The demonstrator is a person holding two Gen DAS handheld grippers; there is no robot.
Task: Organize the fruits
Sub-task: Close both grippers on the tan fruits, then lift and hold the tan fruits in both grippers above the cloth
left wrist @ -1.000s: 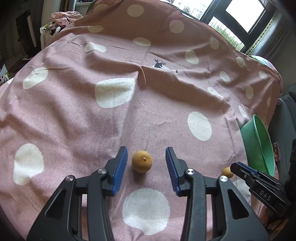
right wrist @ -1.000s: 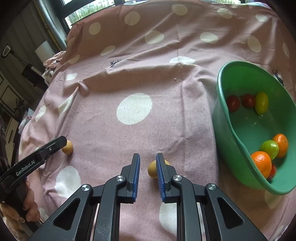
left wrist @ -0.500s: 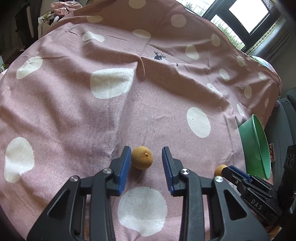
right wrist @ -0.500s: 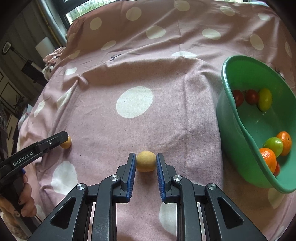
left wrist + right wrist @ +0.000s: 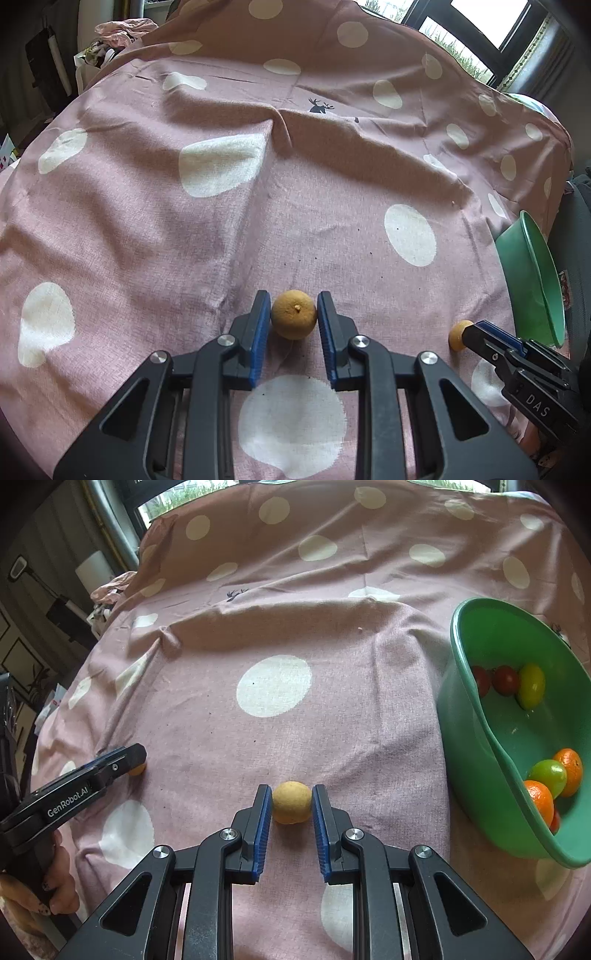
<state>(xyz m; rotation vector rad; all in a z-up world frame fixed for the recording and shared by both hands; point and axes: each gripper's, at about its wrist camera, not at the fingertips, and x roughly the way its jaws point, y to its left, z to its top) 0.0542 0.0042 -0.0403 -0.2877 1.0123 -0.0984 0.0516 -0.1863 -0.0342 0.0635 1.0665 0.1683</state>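
While each claw, left [image 5: 294, 318] and right [image 5: 291, 802], squeezes 1 small round yellow-orange fruit [image 5: 294, 319], the next move is lifting both into the green plastic bowl [image 5: 476, 716].

Home setting, looking like a living room or bedroom: pink polka-dot cloth [image 5: 295, 206] with a reindeer print [image 5: 320, 107] covering the surface, window [image 5: 476, 26] showing greenery outside, crumpled clothes [image 5: 123, 31] lying behind, green bowl [image 5: 480, 716] holding fruit.
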